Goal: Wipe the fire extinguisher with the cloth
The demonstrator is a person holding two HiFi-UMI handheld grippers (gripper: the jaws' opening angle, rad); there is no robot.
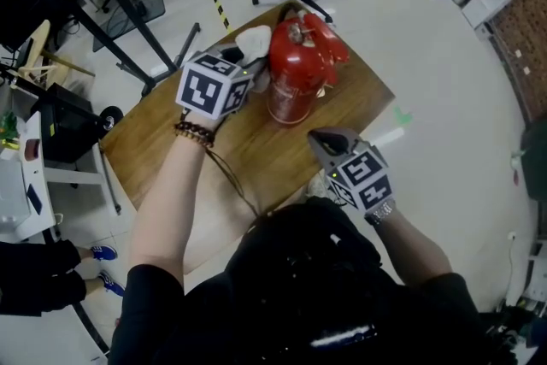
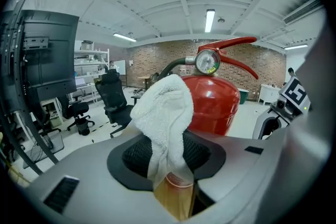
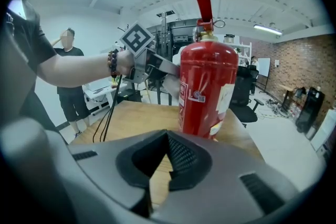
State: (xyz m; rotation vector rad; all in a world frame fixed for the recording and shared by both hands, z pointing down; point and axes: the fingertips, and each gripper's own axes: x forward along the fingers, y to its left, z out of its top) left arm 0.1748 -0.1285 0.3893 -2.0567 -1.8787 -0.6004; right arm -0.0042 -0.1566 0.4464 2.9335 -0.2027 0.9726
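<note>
**Cloth at the extinguisher's shoulder, ready to wipe**

Nearest the body, the right gripper (image 3: pixel 160 165) is closed on nothing and hangs over the table's (image 1: pixel 197 154) near edge, apart from the extinguisher (image 1: pixel 295 77). Further out, the left gripper (image 2: pixel 170 170) pinches the lower end of the white cloth (image 2: pixel 163 107), its jaws kept partly apart by the bunched fabric. The loose bulk stands up past the tips, just beside the red cylinder's upper flank; I cannot tell whether it touches. The extinguisher stands upright towards the table's far side. To wipe well, I would lay the cloth's bulk flat on the curved wall and stroke downward with light pressure, since a sideways shove could tip it. The free right gripper could steady the body.
</note>
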